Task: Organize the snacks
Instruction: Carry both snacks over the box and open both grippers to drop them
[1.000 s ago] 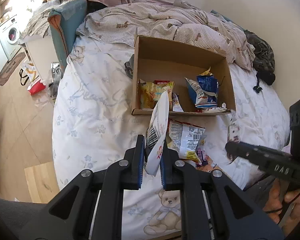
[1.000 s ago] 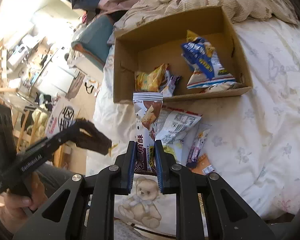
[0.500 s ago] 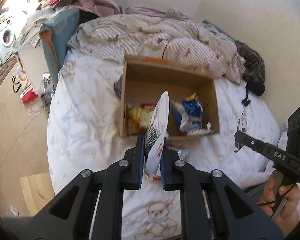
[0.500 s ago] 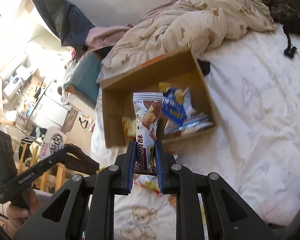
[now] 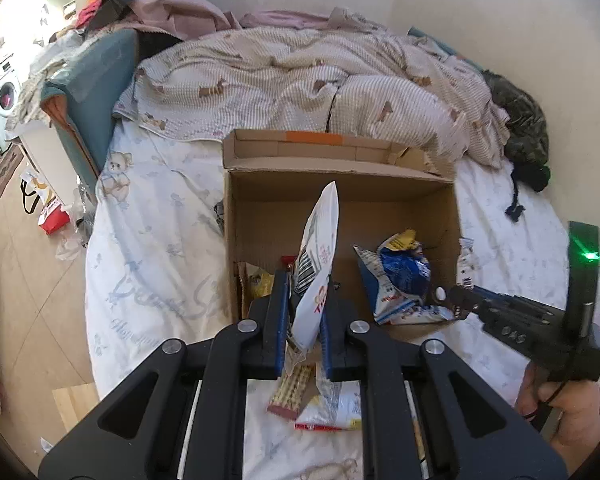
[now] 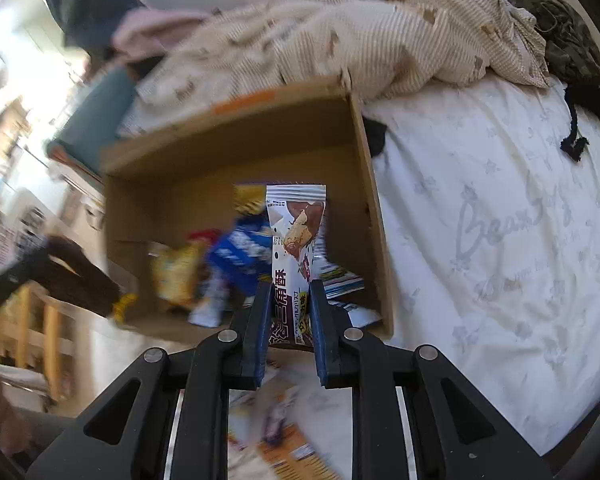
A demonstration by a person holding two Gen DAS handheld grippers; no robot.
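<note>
An open cardboard box (image 5: 458, 216) lies on the bed and holds a blue snack bag (image 5: 402, 276) and a yellow one (image 5: 258, 282). My left gripper (image 5: 303, 284) is shut on a white snack packet (image 5: 318, 252), held edge-on over the box's near side. My right gripper (image 6: 288, 292) is shut on a brown-and-white wafer packet (image 6: 296, 232), held upright over the box (image 6: 364, 184) near its right wall. The right gripper also shows at the right of the left wrist view (image 5: 456, 298). Loose snacks (image 5: 324, 400) lie on the sheet in front of the box.
A rumpled checked duvet (image 5: 300, 76) lies behind the box, dark clothing (image 5: 524, 120) at the far right. The white bear-print sheet (image 5: 152, 232) spreads left and right of the box. A teal chair (image 5: 88, 80) and floor clutter stand left of the bed.
Both grippers rose from the pile of snacks and moved forward over the box, each carrying its packet. The right wrist view is now blurred by motion.
</note>
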